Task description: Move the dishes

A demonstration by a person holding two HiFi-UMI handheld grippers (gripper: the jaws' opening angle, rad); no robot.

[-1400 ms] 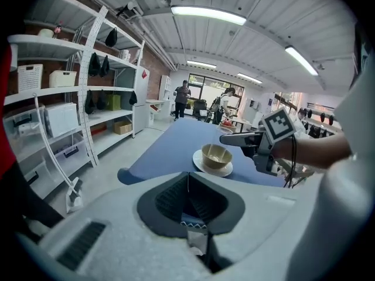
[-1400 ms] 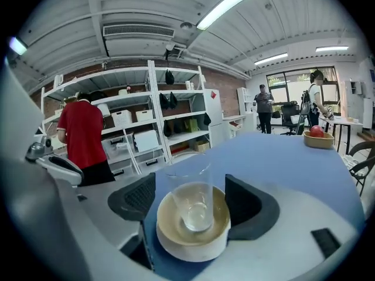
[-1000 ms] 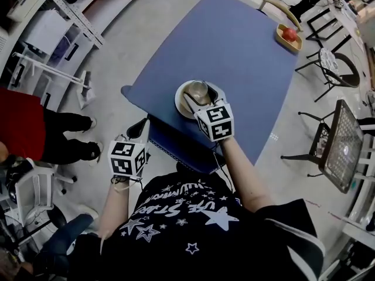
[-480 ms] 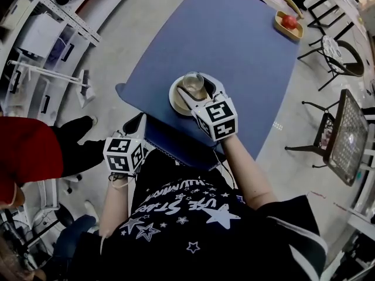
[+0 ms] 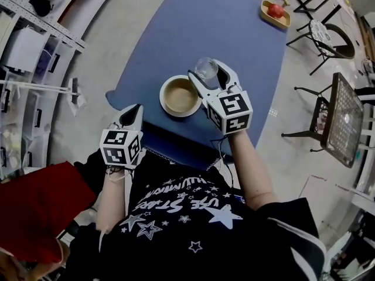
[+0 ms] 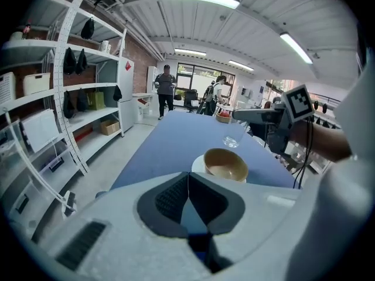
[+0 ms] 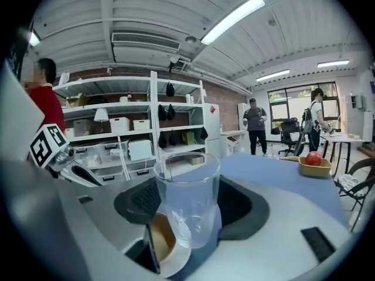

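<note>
— Where is the glass point(image 7: 186, 199) just now?

— Between the jaws of the right gripper point(image 5: 210, 75); both dark pads press its sides, so the jaws stand only as far apart as the glass is wide. It is upright, clear, and looks empty.

— And where is that over the table point(image 5: 234, 34)?

— Toward the near end, just to the right of the bowl point(image 5: 180, 95) as the head view shows it; glass and bowl are close but apart. Whether the base of the glass rests on the blue top or hangs above it I cannot tell.

— What about the bowl?

— Tan, upright, sitting on a white plate point(image 5: 164, 103) whose rim shows all round it; nothing grips either one.

— The left gripper point(image 6: 187, 199)?

— Its jaws are pressed together with nothing between them — the two pads meet along a thin line. It sits off the near left corner of the table, pointing toward the bowl, well apart from it.

— Anything else on the table?

— A small yellow tray point(image 5: 280, 21) at the far end with a red apple point(image 5: 273, 9) in it; well apart from the dishes.
</note>
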